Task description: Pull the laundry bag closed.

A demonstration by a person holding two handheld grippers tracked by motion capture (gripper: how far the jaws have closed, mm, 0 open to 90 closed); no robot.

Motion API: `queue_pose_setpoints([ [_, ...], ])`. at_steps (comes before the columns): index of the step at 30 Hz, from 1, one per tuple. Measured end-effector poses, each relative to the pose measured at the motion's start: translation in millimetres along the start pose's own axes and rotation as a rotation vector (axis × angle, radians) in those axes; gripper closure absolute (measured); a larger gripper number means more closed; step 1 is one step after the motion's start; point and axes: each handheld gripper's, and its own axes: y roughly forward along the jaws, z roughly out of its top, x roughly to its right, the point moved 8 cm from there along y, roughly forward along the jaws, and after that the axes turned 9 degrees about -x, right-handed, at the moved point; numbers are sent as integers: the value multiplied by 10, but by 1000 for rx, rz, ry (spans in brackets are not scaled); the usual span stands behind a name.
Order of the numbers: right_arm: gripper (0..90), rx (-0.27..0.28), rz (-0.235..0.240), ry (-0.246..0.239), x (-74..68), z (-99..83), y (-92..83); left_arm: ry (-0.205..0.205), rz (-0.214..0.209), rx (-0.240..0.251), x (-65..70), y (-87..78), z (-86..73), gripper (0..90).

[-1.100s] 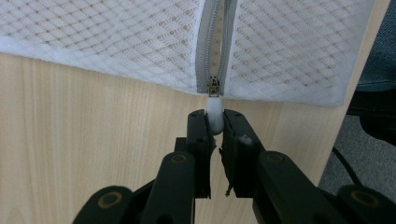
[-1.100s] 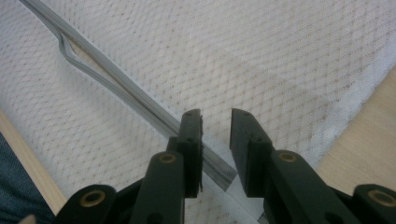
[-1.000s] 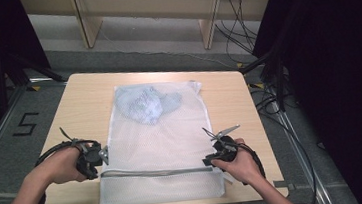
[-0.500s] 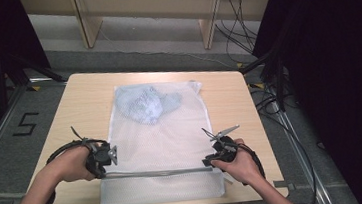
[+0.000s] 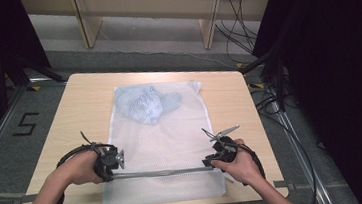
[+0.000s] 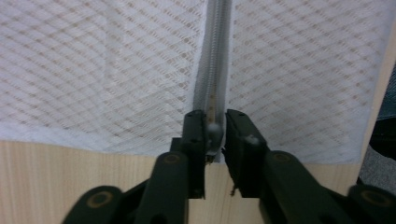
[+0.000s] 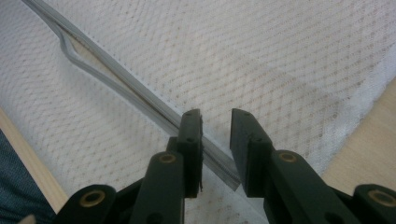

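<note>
Slid inward along the zipper (image 5: 160, 172) of the mesh bag (image 5: 164, 133), the left tool (image 6: 215, 128) has just loosened around the zipper pull and should reclamp squarely, while the right tool (image 7: 215, 122), jaws apart, pins the zipper's far end.

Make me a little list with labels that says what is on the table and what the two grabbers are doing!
Table: wooden table
Bag: white mesh bag lying flat
Inside bag: light blue cloth at the far end
Zipper: grey zipper across the near end
Left gripper: at the zipper's end, jaws just opened, zipper pull between them
Right gripper: open over the zipper's other end
</note>
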Motion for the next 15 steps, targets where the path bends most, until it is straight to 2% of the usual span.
queue_pose_setpoints([
  [2,744,-1,0,1,-6,2,1,5,12,14,2,-24,-6,687],
  [7,741,3,2,0,-7,1,-1,-23,50,55,-9,-113,-121,582],
  [11,737,3,3,0,-10,6,-2,-70,59,83,2,-134,-287,515],
  [15,731,9,8,-4,-21,26,-11,-121,60,115,6,-83,-446,465],
])
